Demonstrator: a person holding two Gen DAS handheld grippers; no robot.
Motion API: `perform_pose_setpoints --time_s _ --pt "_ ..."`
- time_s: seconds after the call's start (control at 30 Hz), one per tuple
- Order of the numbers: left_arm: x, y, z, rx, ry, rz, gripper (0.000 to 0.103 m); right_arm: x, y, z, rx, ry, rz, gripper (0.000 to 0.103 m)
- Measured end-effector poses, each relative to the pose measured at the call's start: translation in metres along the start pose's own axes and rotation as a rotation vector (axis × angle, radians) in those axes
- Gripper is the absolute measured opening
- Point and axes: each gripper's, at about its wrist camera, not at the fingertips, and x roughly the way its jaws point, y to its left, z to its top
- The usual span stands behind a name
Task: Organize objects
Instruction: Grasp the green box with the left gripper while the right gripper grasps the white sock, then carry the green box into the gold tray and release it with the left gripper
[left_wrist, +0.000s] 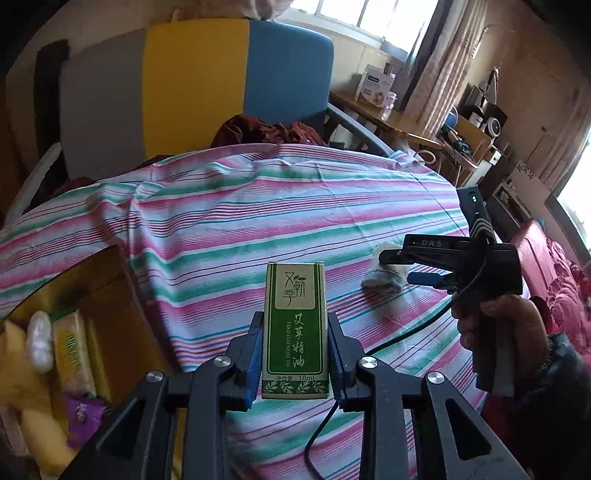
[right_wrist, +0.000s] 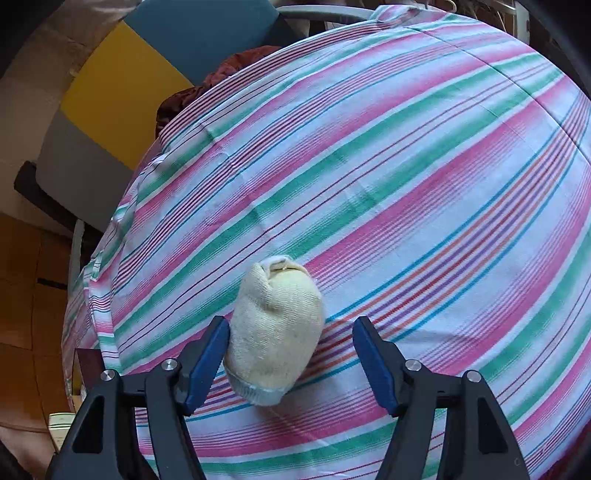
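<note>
My left gripper (left_wrist: 295, 354) is shut on a green and white essential oil box (left_wrist: 295, 328) and holds it upright above the striped cloth (left_wrist: 258, 206). My right gripper (right_wrist: 291, 354) is open around a rolled cream sock (right_wrist: 275, 332) that lies on the striped cloth (right_wrist: 406, 184); the sock touches the left finger (right_wrist: 207, 358) and stands apart from the right one. In the left wrist view the right gripper (left_wrist: 399, 266) hovers over the same sock (left_wrist: 384, 273) at the right.
An open cardboard box (left_wrist: 96, 280) at the left holds tissue packs and other small items. A grey, yellow and blue headboard (left_wrist: 195, 85) stands behind the cloth. A cluttered desk (left_wrist: 406, 129) is at the far right. A black cable (left_wrist: 332, 424) runs below the left gripper.
</note>
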Motion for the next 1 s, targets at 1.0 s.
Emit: perform_pose_setpoints --time_s 1.0 --pt "-0.077 0.145 -0.132 -0.333 -0.003 0.223 0.031 -0.016 0.102 -0.112 -0.556 -0.012 -0.016 0.045"
